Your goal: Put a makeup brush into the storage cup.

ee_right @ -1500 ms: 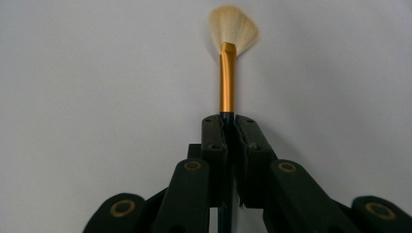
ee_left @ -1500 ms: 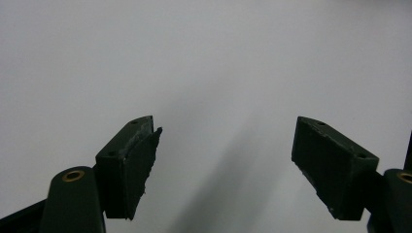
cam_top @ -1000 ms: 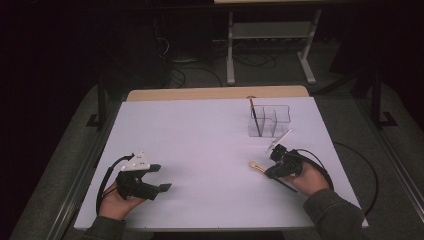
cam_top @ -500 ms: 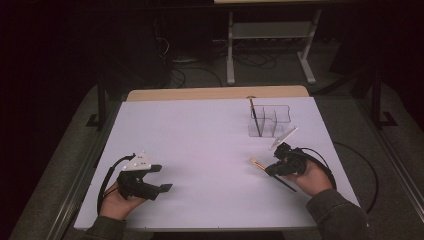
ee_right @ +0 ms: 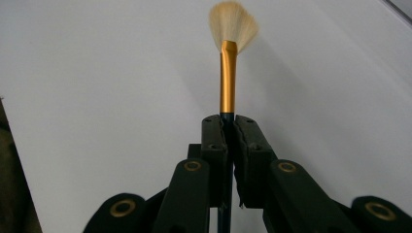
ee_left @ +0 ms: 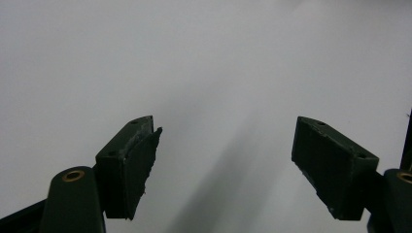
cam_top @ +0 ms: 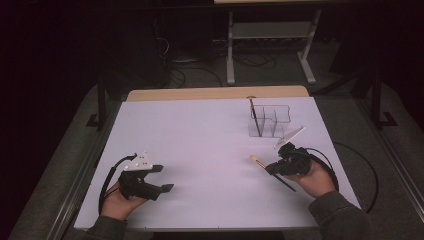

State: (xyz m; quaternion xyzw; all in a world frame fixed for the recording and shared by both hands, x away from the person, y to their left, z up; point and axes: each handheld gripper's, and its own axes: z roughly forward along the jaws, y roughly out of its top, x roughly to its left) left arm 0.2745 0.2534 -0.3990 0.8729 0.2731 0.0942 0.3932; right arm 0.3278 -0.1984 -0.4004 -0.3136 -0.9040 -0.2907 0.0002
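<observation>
— Gold ferrule and pale fan-shaped bristles: is this the brush that the right gripper holds?

— Yes. In the right gripper view the jaws are pressed together on the dark handle, just below the gold part. The bristles point away from the gripper, over the white worktop.

— Where is the brush in the high view?

— At the right side, near the front edge of the worktop. The brush has its bristle end turned toward the middle, and the thin dark handle comes out behind the right gripper toward the person's hand.

— What stands near it?

— A clear organizer with compartments stands farther back, apart from the gripper. One dark brush stands in it, leaning a little.

— And the other side?

— The left gripper is well apart, at the front left of the worktop. Its jaws are spread, with nothing between them; the left gripper view shows the left gripper above bare white surface.

— Does the held brush touch the worktop?

— I cannot tell this from the pictures.
</observation>
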